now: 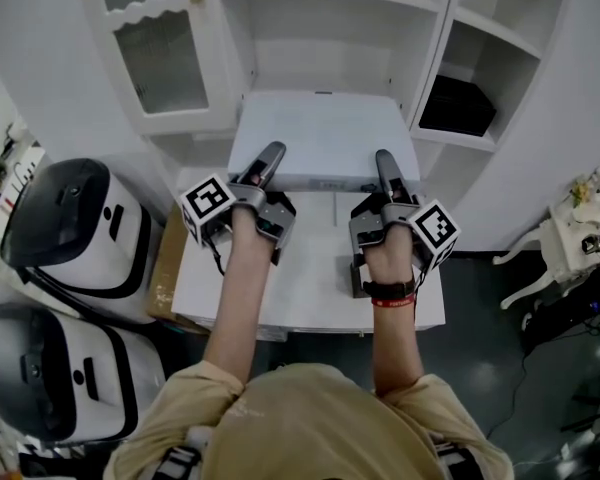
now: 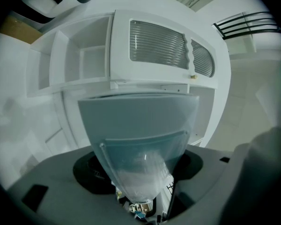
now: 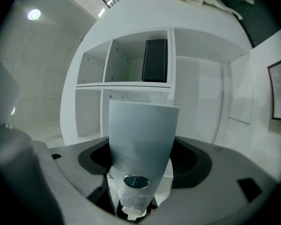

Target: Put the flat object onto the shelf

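Note:
A flat white box [image 1: 325, 136] is held level between both grippers, over the white table [image 1: 310, 293] and in front of the shelf unit's middle opening [image 1: 330, 28]. My left gripper [image 1: 271, 158] is shut on the box's near left edge, one jaw lying on its top. My right gripper [image 1: 384, 160] is shut on the near right edge in the same way. In the left gripper view the box [image 2: 139, 125] fills the space between the jaws, with the shelf unit behind it. The right gripper view shows the box [image 3: 141, 135] edge-on between the jaws, facing open compartments.
A glass-door cabinet [image 1: 160, 58] flanks the opening on the left. A black box [image 1: 458, 105] sits in a right-hand compartment [image 3: 155, 60]. Two white-and-black machines [image 1: 70, 218] stand at the left beside a cardboard piece [image 1: 165, 268]. A small ornate white table [image 1: 570, 233] is at the right.

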`<control>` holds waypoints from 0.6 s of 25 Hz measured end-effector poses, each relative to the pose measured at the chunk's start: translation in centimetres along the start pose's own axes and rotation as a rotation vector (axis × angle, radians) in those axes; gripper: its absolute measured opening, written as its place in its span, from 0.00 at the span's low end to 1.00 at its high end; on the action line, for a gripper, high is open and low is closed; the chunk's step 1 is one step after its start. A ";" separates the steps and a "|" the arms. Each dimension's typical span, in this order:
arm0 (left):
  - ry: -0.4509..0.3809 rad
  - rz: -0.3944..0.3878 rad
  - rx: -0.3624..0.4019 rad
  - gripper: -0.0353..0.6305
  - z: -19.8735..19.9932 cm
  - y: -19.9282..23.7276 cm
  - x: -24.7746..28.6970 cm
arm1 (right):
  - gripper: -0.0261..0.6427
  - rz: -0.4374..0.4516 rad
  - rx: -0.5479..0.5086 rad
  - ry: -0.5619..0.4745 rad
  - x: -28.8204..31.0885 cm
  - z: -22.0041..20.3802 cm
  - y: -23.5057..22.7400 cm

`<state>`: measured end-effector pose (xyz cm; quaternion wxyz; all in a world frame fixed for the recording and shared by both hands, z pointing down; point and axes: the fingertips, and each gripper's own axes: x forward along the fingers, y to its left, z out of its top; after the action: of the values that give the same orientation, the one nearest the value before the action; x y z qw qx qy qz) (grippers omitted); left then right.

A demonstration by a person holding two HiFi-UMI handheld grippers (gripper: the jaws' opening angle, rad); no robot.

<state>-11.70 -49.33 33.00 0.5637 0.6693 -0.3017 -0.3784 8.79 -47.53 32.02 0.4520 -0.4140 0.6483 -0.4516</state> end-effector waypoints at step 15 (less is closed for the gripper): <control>0.043 0.026 0.024 0.53 3.0 1.9 5.6 | 0.56 -0.006 0.011 -0.038 5.2 1.7 -2.1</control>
<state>-11.25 -55.88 33.75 0.5669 0.6800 -0.3028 -0.3529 9.39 -53.32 32.62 0.4653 -0.4219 0.6359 -0.4485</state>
